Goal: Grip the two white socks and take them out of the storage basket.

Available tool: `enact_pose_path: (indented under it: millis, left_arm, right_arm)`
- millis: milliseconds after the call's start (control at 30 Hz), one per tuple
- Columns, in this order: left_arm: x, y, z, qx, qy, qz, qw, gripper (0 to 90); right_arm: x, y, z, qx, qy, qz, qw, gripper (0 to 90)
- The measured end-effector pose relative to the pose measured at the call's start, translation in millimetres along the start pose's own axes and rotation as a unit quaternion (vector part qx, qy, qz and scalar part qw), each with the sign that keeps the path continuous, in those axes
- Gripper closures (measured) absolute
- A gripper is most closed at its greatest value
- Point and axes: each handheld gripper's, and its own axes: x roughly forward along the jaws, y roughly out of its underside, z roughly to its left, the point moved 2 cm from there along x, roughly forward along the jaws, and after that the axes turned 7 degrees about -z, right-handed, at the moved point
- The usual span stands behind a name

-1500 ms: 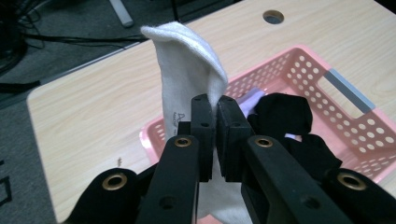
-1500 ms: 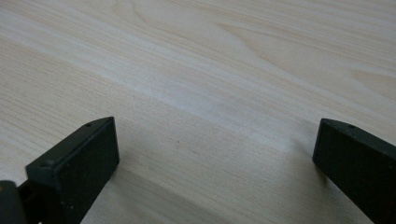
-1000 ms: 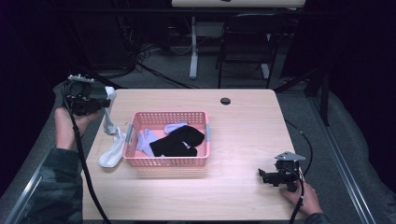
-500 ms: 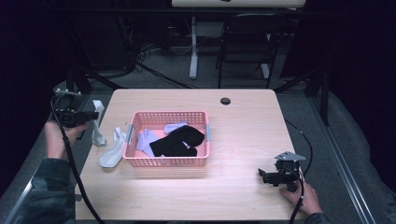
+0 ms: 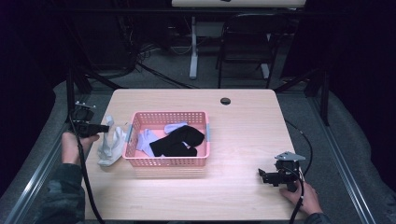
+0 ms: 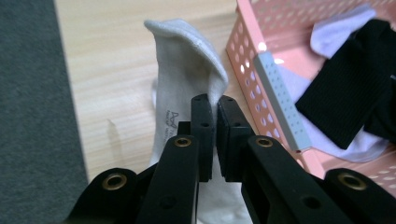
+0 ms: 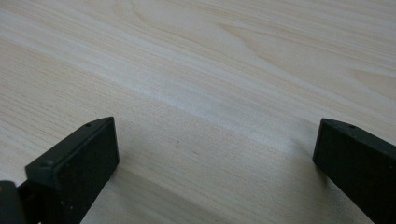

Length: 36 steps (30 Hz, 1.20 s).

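Pinching a white sock [image 6: 187, 84] just outside the pink basket [image 5: 168, 161], the left gripper [image 6: 215, 105] looks mid-sorting; release comes next. The right gripper [image 5: 268, 176] rests open, well apart from the basket.

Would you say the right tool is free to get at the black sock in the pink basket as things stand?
Probably yes. The right tool is open and holds nothing, and bare table lies between it and the pink basket. The black sock lies on top, uncovered; only the low basket wall needs clearing.
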Motion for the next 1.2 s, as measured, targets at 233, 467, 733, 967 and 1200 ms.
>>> enact_pose_path:
  millis: [233,467,733,967,1200]
  left_arm:
    - [25.8,5.9,-1.5,-0.016,0.02,0.022,0.9994,83.7]
    - [18.4,4.7,-3.3,-0.023,0.006,0.0,0.9997,54.0]
    - [-9.6,9.2,-9.0,-0.01,-0.007,-0.038,0.9992,22.4]
    - [-29.7,20.1,-18.2,0.011,-0.018,-0.06,0.998,12.4]
    - [-38.1,36.7,-22.7,0.015,-0.025,-0.061,0.9977,3.1]
  right_arm:
    - [0.3,0.1,0.3,0.002,0.001,-0.002,1.0,0.0]
    - [0.1,0.0,0.0,0.0,0.0,0.0,1.0,0.0]
    - [0.0,0.0,0.0,0.0,0.0,0.0,1.0,0.0]
    - [0.3,0.1,0.3,0.002,0.001,-0.002,1.0,0.0]
    - [0.3,0.1,0.4,0.002,0.001,-0.002,1.0,0.0]
